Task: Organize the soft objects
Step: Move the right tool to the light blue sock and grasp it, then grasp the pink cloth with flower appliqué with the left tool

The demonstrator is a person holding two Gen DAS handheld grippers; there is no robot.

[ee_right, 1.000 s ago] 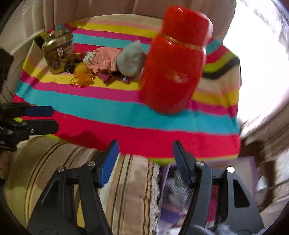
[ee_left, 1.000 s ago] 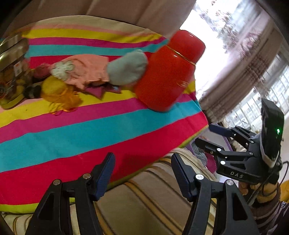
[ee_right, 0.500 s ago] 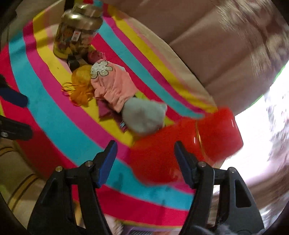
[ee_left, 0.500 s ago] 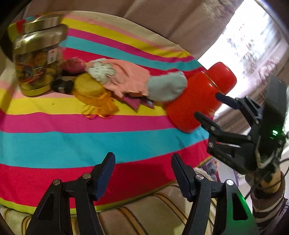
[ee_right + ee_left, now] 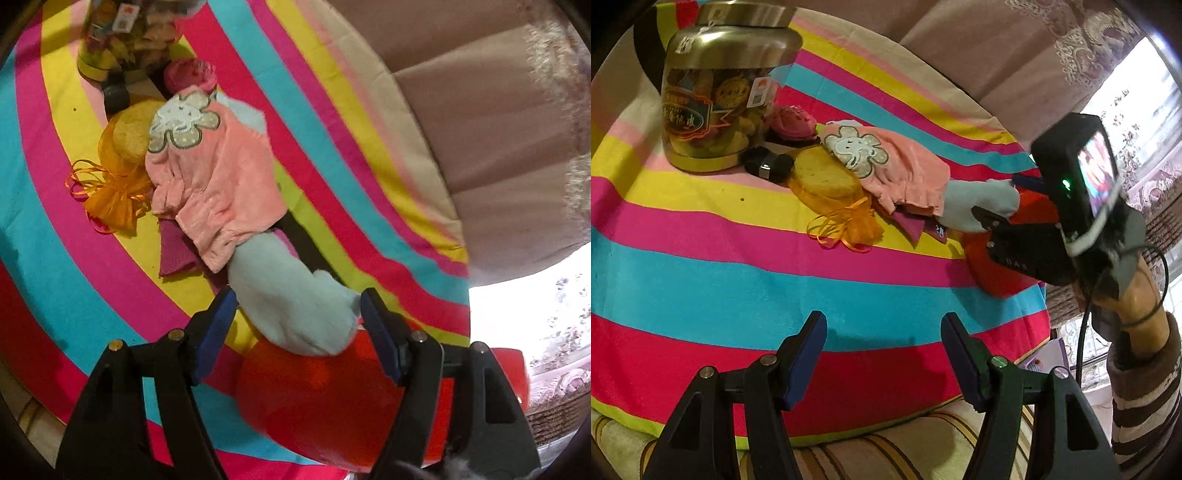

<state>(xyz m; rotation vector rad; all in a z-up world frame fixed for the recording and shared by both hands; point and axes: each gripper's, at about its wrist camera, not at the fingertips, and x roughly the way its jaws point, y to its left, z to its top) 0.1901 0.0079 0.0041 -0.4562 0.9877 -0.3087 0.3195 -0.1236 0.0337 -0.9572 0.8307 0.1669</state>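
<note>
Blue-padded and spread wide, the left gripper [image 5: 882,354] hangs over the striped cloth [image 5: 738,280] with nothing between its fingers and nothing touching them. The right gripper [image 5: 297,328] is opening its jaws; a pale blue sock [image 5: 291,310] lies between the pads, and neither pad visibly presses on it, though the right-hand pad sits just beside its toe. Directly under that gripper lies one red bottle [image 5: 325,398], with the sock's end resting on it.

The soft things lie in a loose row across the cloth, between the red bottle and one gold-lidded jar [image 5: 716,96] of cookies. Counted: one pale blue sock, one peach garment [image 5: 218,184] with a flower patch overlapping the sock's other end, one magenta cloth [image 5: 173,251] partly beneath the garment, one orange mesh pouch [image 5: 122,177] with ribbon touching the garment's side, and one pink ruffled piece [image 5: 190,74] near the jar. One small black object [image 5: 768,166] sits just beside the jar's base. A striped sleeve [image 5: 1141,402] shows behind the right gripper in the left wrist view.
</note>
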